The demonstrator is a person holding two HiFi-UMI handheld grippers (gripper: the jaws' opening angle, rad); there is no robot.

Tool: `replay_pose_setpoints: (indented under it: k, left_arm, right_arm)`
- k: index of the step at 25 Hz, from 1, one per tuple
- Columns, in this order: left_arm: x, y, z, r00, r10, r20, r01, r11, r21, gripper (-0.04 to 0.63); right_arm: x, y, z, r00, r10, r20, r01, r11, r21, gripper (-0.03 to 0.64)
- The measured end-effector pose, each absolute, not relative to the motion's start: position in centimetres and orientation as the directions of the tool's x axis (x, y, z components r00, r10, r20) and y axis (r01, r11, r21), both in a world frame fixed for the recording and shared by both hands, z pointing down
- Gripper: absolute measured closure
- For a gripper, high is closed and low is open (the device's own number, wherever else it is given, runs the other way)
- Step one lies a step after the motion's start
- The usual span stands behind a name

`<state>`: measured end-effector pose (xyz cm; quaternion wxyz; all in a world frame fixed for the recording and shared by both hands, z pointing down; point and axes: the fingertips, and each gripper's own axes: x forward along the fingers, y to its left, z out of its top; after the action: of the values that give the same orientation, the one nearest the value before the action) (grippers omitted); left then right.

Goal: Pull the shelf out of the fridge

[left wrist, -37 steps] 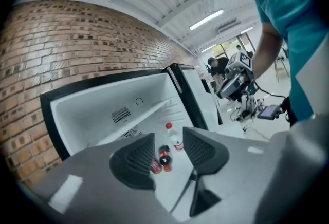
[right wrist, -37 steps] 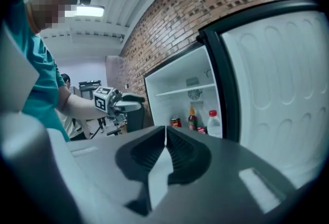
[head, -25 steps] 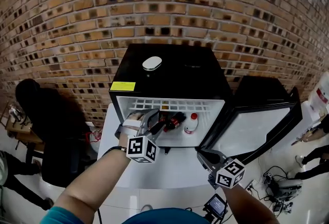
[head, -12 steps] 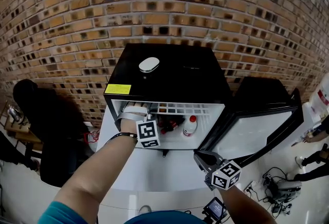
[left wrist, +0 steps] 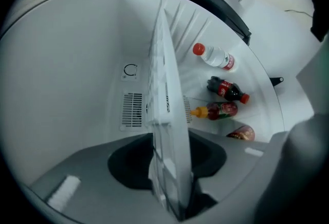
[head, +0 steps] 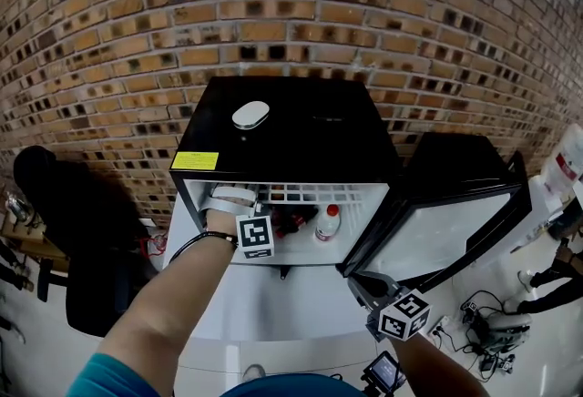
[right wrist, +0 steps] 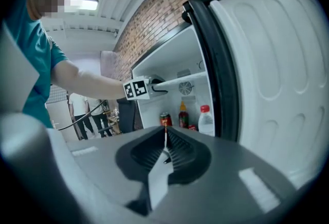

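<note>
Now my left gripper (head: pixel 231 198), at centre-left of the head view inside the black mini fridge (head: pixel 301 131), has just been closing its jaws onto the front edge of the white grid shelf (left wrist: pixel 165 89), which sits in its slot, ready for pulling. My right gripper (right wrist: pixel 163 152), at lower right, hangs shut and empty. Red-capped plastic bottles (left wrist: pixel 222 89) lie below the shelf, and the open white-lined door (head: pixel 446 231) at right stands clear.

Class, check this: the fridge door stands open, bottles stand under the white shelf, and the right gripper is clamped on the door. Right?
One error: the right gripper holds nothing. The right gripper view shows its jaws together with nothing between them. The door is open, and bottles stand under the shelf.
</note>
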<state>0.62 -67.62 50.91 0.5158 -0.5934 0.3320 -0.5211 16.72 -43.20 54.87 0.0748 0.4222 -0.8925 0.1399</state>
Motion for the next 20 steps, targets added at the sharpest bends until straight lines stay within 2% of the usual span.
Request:
replay_pose_setpoints:
  k: [10, 14, 20]
  left_arm:
    - [0.9, -67.4, 49.9, 0.251, -0.941, 0.225, 0.091, -0.209, -0.974, 0.525]
    - [0.8, -67.4, 49.3, 0.236, -0.952, 0.193, 0.083, -0.178, -0.980, 0.580]
    - [0.7, -67.4, 49.3, 0.229, -0.953, 0.200, 0.071, -0.189, -0.979, 0.581]
  right_arm:
    - [17.1, -42.1, 54.8, -0.627, -0.733, 0.263, -0.779, 0.600, -0.184, 0.606]
    - [17.4, -41.4, 54.8, -0.622, -0.736, 0.267, -0.783, 0.594, -0.186, 0.606]
    - [17.8, -40.9, 54.6, -0.615, -0.742, 0.266, -0.788, 0.588, -0.182, 0.606]
